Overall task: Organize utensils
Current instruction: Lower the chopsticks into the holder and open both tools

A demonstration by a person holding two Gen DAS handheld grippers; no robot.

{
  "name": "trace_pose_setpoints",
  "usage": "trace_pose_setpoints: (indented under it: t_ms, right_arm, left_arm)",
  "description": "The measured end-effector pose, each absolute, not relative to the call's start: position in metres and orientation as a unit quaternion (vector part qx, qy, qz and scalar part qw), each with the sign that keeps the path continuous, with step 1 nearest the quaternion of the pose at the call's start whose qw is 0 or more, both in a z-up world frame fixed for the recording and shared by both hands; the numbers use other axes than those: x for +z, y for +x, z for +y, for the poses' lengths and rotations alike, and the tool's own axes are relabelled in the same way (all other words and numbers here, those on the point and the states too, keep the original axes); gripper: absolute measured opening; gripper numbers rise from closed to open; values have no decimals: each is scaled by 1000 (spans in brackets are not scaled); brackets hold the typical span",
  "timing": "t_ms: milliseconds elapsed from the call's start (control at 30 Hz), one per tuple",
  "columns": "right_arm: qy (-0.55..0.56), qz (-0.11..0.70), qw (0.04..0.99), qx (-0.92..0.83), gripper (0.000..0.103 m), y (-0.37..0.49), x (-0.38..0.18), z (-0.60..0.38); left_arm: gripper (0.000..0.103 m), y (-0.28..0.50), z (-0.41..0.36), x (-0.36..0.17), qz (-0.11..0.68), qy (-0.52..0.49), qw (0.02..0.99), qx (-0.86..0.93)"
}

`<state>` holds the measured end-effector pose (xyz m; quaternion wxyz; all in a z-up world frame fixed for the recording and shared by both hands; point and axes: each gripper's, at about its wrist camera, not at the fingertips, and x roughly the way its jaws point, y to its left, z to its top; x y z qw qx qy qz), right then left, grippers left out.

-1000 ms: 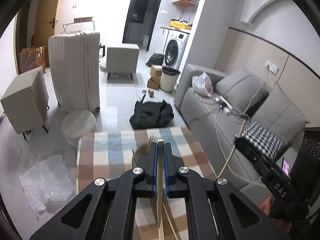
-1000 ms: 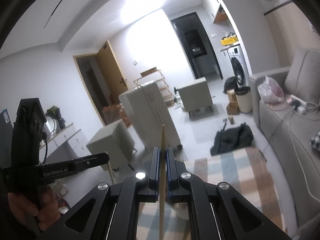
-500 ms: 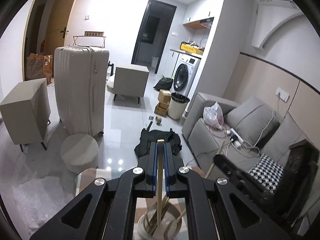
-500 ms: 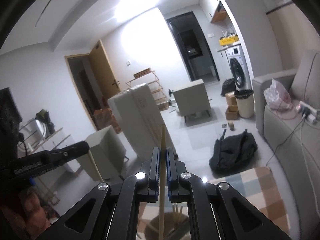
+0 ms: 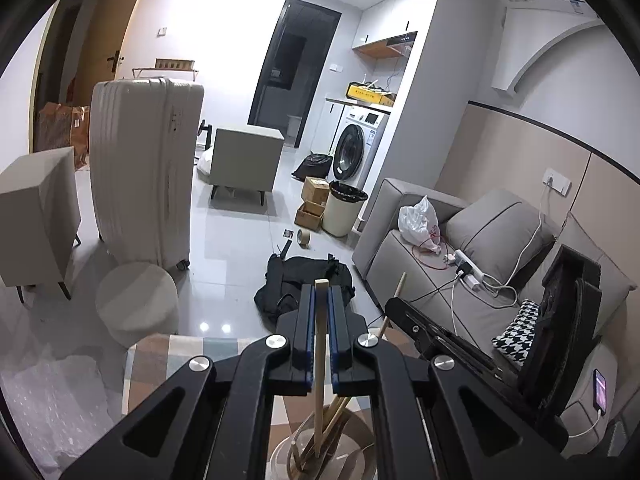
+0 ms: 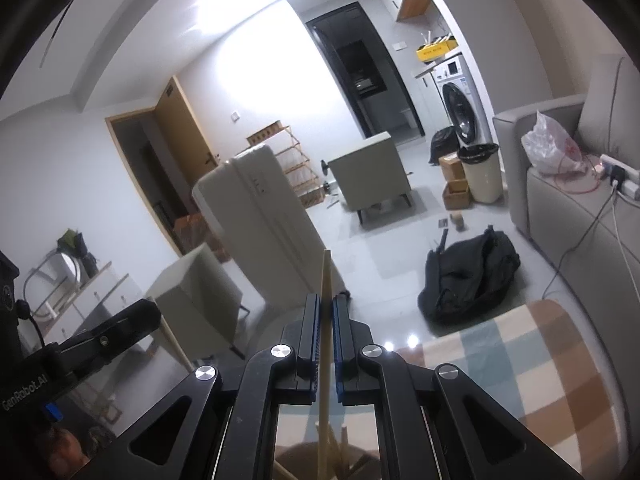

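Chopsticks are sitting pinched in both tools at once: the left hand-held gripper [image 5: 319,332] is clamping one wooden chopstick [image 5: 319,360] between its blue-lined pads, the stick standing nearly upright with its top poking just above the fingertips and its lower end reaching down into a round holder [image 5: 320,454] that is already carrying several more sticks. The right hand-held gripper [image 6: 326,336] is likewise gripping a second chopstick [image 6: 325,320], which is rising well past its fingertips and running down toward the same holder [image 6: 320,460], seen dimly at the bottom edge of the right wrist view. Both tools are hovering close together above the holder, the right one showing at the right of the left wrist view.

Underneath, the holder is resting on a table [image 5: 168,356] wearing a checked cloth. Beyond it, a glossy tiled floor [image 5: 232,248] is carrying a black bag [image 5: 304,280], a white suitcase [image 5: 144,168] and a round stool [image 5: 138,302], while a grey sofa [image 5: 460,264] is lining the right wall.
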<state>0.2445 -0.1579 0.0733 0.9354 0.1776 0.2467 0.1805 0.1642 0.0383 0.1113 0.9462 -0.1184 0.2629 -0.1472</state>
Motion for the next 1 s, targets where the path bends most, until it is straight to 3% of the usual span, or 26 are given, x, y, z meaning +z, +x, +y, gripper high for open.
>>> trace_pose_setpoints:
  t_ms: [467, 667, 767, 900, 1000]
  right_arm:
    - [143, 295, 920, 213, 6, 225, 52, -143]
    - [126, 321, 912, 223, 9, 215, 51, -144]
    - [133, 334, 906, 222, 12, 209, 49, -152]
    - [156, 330, 906, 217, 33, 191, 53, -170]
    - [168, 328, 905, 213, 34, 179, 55, -182]
  left_arm:
    - [1, 151, 35, 105, 276, -83, 946, -145]
    - [2, 148, 35, 98, 322, -78, 929, -163]
    - [2, 146, 36, 94, 345, -79, 922, -159]
    - [11, 139, 32, 90, 366, -74, 915, -151]
    - [16, 131, 31, 91, 368, -72, 915, -149]
